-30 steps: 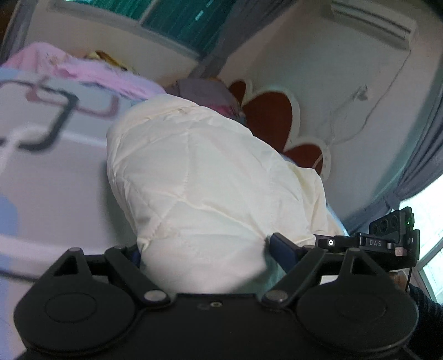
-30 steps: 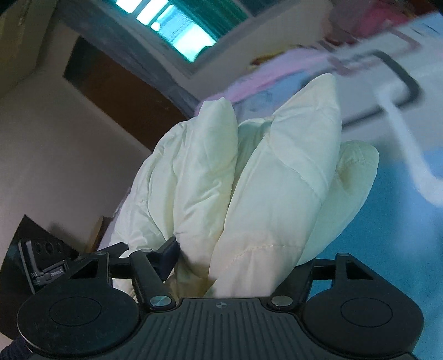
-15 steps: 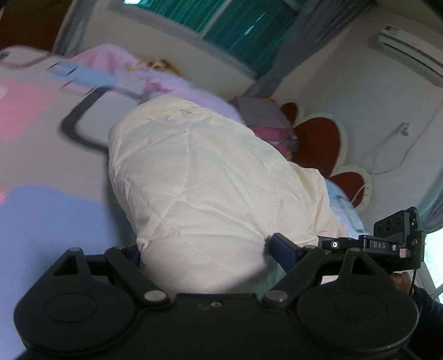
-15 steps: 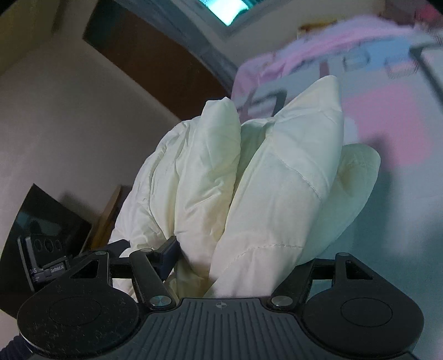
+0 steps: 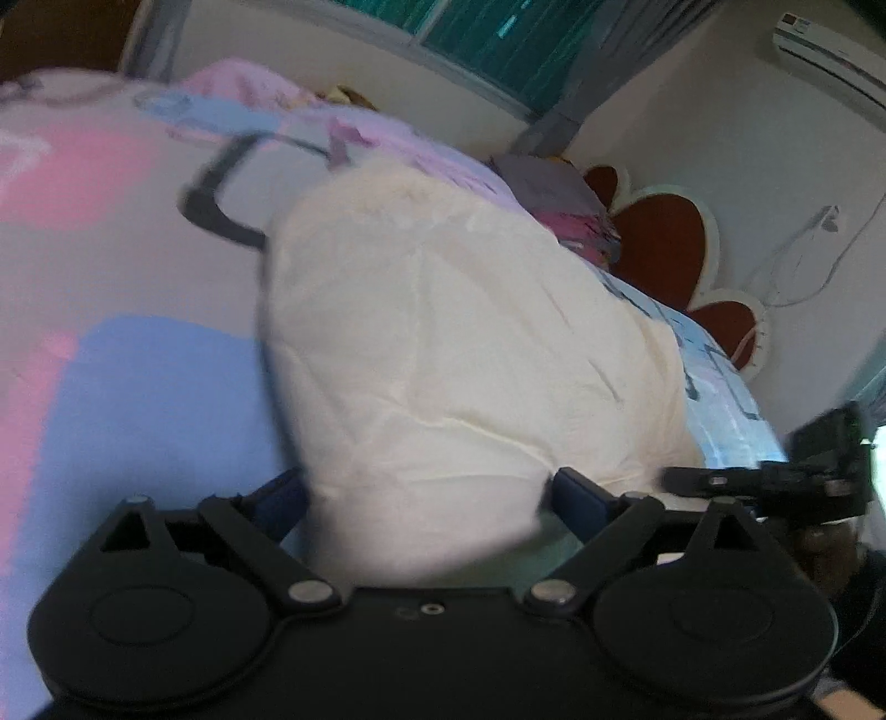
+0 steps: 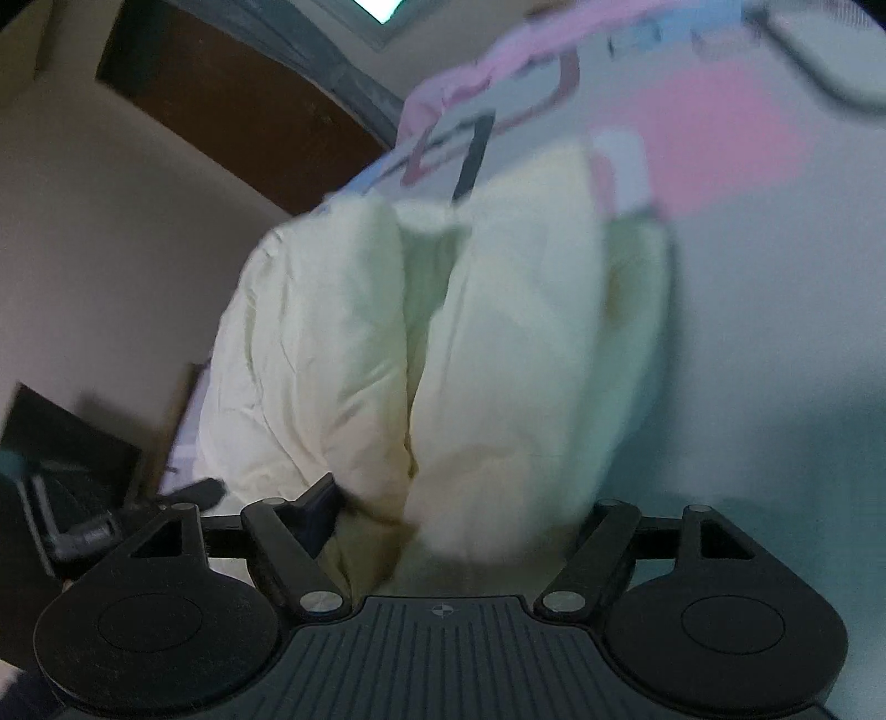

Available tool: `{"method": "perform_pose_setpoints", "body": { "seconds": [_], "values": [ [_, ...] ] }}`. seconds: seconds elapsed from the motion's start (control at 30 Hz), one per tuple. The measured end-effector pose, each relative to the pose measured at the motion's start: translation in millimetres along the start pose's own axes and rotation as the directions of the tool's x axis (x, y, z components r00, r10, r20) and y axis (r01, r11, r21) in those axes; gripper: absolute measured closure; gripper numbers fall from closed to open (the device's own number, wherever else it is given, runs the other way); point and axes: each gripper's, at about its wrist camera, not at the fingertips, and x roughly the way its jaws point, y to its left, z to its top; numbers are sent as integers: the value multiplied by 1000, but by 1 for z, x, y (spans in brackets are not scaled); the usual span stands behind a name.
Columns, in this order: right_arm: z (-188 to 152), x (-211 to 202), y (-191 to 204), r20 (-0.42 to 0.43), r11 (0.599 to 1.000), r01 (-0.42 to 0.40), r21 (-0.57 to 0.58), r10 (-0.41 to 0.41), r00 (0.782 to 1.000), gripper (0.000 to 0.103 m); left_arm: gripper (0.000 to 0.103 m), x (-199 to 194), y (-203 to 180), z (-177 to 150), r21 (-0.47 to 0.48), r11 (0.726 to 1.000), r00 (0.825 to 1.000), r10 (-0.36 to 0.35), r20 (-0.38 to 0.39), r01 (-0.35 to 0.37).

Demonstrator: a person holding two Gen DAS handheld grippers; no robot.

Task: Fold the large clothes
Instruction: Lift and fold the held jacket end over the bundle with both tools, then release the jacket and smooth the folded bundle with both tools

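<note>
The left claw (image 5: 429, 490) stands wide, its jaws having just been opening, with a thick bundle of the cream quilted jacket (image 5: 459, 354) filling the gap between them; motion blur hides whether the blue pads (image 5: 576, 490) still press the cloth. The right claw (image 6: 459, 509) is likewise spread and has just been opening, puffy folds of the same jacket (image 6: 443, 343) bulging up between its jaws, contact again unclear. The jacket lies on the bed (image 5: 122, 354), over a sheet patterned in pink, blue and grey. Beyond it sit a red heart-shaped headboard (image 5: 659, 249), a window with green curtains (image 5: 498, 33) and a wall air conditioner (image 5: 825, 44).
</note>
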Motion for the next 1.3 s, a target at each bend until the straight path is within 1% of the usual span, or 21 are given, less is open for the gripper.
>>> {"method": "perform_pose_setpoints", "body": {
  "seconds": [0.03,0.1,0.13,0.17,0.2,0.23,0.27,0.3,0.37,0.4,0.43,0.5,0.6,0.63,0.7,0.83,0.9,0.97,1.07,1.17,1.3],
  "values": [
    [3,-13,3,25,999,44,-18,-43,999,29,11,-10,4,3,-1,1000,999,23,23,-23],
    [11,-38,14,110,996,77,-50,-71,991,29,14,-28,10,12,-16,998,995,59,84,-57],
    [21,-44,22,152,993,95,-63,-85,985,30,16,-32,12,19,-26,998,992,63,113,-60],
    [28,-43,34,181,989,119,-87,-102,978,33,21,-32,12,27,-28,998,989,60,134,-57],
    [37,-42,45,206,983,136,-121,-109,972,52,22,-29,9,36,-22,998,987,56,154,-53],
    [48,-36,59,224,977,145,-158,-108,969,60,26,-24,3,46,-6,999,985,47,168,-47],
    [55,-27,73,234,970,151,-193,-104,967,61,35,-18,-4,54,19,999,983,39,179,-43],
    [61,-16,87,237,959,164,-231,-108,966,62,39,-10,-14,61,54,998,982,31,187,-42],
    [66,17,108,220,927,208,-311,-142,965,63,46,13,-36,76,115,992,985,27,170,-47],
    [63,30,111,209,915,227,-334,-163,964,63,46,24,-44,81,131,991,987,20,161,-42],
    [61,45,112,191,901,257,-349,-200,961,63,46,36,-52,86,150,988,990,13,141,-35],
    [57,72,100,137,872,342,-349,-314,940,63,46,60,-65,84,210,976,996,49,81,-65],
    [44,93,78,81,875,363,-320,-357,931,63,46,83,-71,70,286,955,997,80,4,-78],
    [39,96,71,76,878,364,-312,-359,930,63,46,87,-72,67,316,945,996,90,-7,-83],
    [33,89,57,66,899,346,-270,-341,938,63,46,91,-71,63,333,940,996,89,-25,-76],
    [31,82,59,85,901,353,-252,-342,936,63,46,88,-70,61,356,932,996,84,-18,-72],
    [32,54,68,131,907,347,-239,-324,937,63,46,68,-76,57,365,926,996,92,15,-91],
    [24,23,78,171,917,310,-252,-273,947,63,46,39,-78,49,363,928,996,71,62,-89],
    [0,-10,91,181,924,252,-287,-206,962,63,46,2,-82,28,336,939,994,52,92,-81],
    [-30,-28,102,147,922,199,-334,-158,977,63,46,-21,-89,3,332,940,995,56,87,-82],
    [-70,-35,112,111,896,193,-401,-162,981,63,47,-36,-98,-27,312,945,995,82,65,-98]
  ]
}}
